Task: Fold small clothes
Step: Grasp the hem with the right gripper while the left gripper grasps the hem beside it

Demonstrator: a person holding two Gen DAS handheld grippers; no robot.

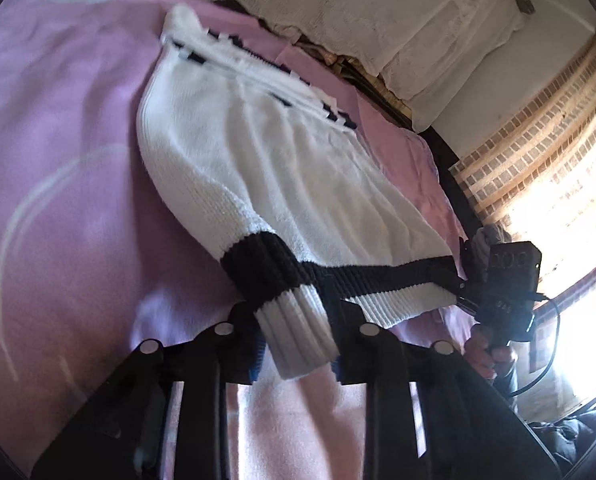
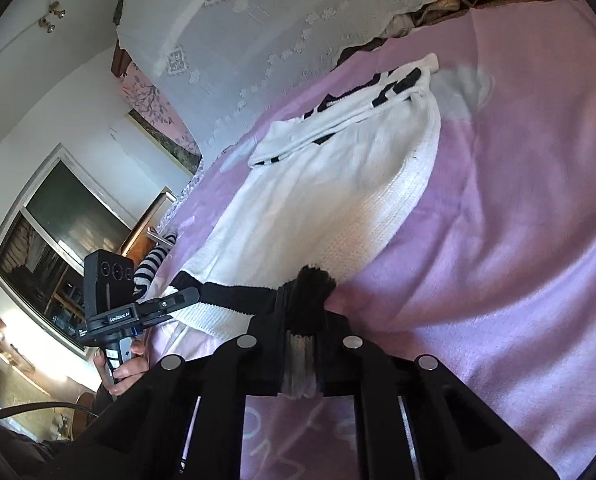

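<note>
On the pink bed cover (image 1: pixel 58 128), both grippers clench the white sweater (image 1: pixel 258 160) hem: left gripper (image 1: pixel 294 336) and right gripper (image 2: pixel 303 320) at opposite corners, body stretching away from them.

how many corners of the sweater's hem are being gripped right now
2. The left gripper pinches one end of the white sweater at its black hem band; the right gripper pinches the other end.

Bed under a soft pink-lilac blanket (image 1: pixel 78 120)

A small white knitted sweater with black ribbed hem bands (image 1: pixel 266 168) lies spread on it ahead of both tools; a white lace cloth (image 2: pixel 258 32) drapes beyond the sweater's far end.
</note>
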